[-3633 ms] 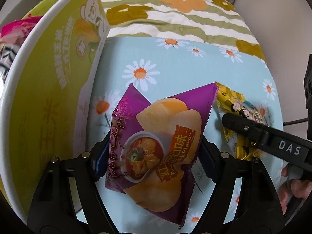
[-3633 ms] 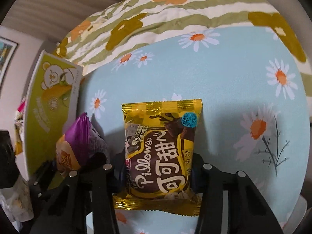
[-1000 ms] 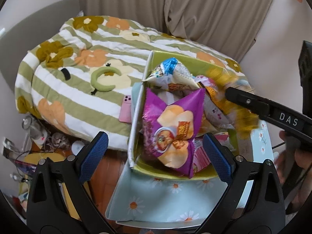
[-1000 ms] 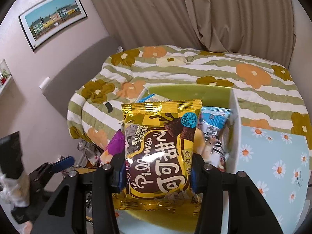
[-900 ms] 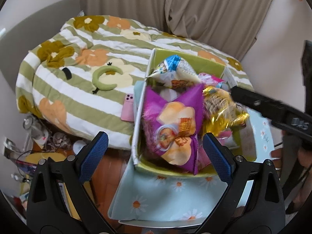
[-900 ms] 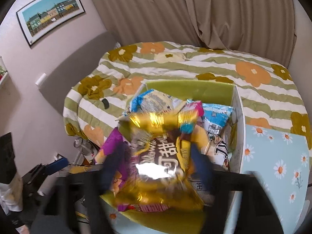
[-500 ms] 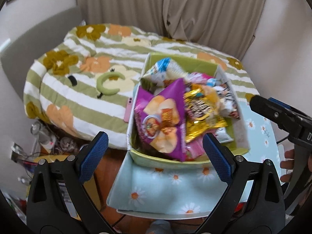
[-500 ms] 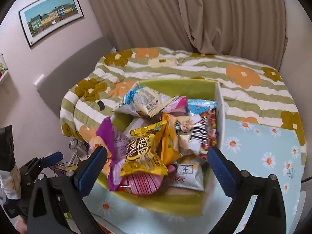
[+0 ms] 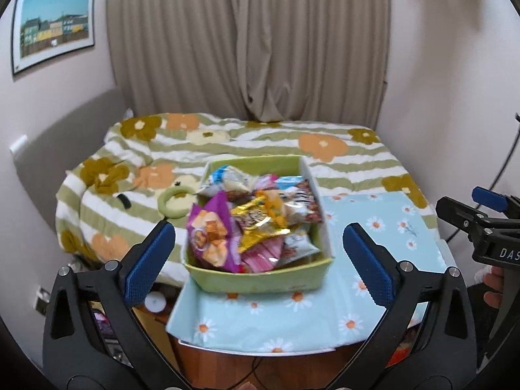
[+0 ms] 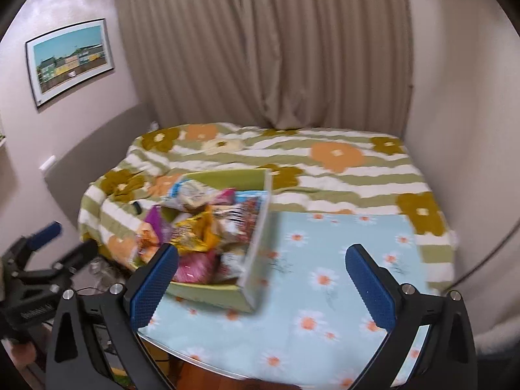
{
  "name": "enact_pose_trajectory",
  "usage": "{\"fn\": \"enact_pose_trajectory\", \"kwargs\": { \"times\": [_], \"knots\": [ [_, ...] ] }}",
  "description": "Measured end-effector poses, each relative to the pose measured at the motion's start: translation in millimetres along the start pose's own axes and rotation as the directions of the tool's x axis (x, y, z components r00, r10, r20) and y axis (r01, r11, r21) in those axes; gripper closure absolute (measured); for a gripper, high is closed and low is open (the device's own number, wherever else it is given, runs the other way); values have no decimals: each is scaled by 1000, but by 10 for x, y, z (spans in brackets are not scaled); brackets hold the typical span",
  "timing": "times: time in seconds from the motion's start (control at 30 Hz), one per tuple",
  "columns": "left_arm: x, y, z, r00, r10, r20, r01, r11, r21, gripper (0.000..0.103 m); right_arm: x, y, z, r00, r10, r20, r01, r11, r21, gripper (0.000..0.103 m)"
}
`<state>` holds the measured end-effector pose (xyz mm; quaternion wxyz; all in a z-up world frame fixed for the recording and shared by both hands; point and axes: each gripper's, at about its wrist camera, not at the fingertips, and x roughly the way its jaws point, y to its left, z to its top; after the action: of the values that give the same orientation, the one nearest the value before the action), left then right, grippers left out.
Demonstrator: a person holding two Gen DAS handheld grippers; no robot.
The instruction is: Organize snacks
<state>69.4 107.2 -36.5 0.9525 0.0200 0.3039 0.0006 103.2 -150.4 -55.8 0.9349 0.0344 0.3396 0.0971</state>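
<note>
A green box [image 9: 260, 281] full of snack packets stands on the left part of a small table with a daisy-print cloth [image 9: 383, 227]. A purple chip bag [image 9: 211, 237] and a gold Pillows packet [image 9: 256, 224] lie on top of the pile. The box also shows in the right wrist view [image 10: 256, 253]. My left gripper [image 9: 258, 260] is open and empty, held back from the box. My right gripper [image 10: 260, 276] is open and empty, held above the table's near edge. It also shows in the left wrist view [image 9: 477, 224] at the far right.
A bed with a green-striped floral quilt [image 9: 227, 139] lies behind the table, with a green ring [image 9: 174, 201] on it. Beige curtains [image 9: 247, 42] hang behind. A framed picture [image 9: 52, 39] is on the left wall. Clutter sits on the floor at the lower left.
Both grippers dropped their packets into the box and opened. Both have since pulled back and up, so the box looks smaller and the whole room shows.
</note>
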Motion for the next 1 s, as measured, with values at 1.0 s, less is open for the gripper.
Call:
{"fn": "enact_pose_trajectory", "kwargs": {
  "times": [1.0],
  "knots": [
    [-368,-442,-303,998,-44,45,42,998,38,1,-588,-415,-470,983,-176,44,173,983,57,1]
  ]
}}
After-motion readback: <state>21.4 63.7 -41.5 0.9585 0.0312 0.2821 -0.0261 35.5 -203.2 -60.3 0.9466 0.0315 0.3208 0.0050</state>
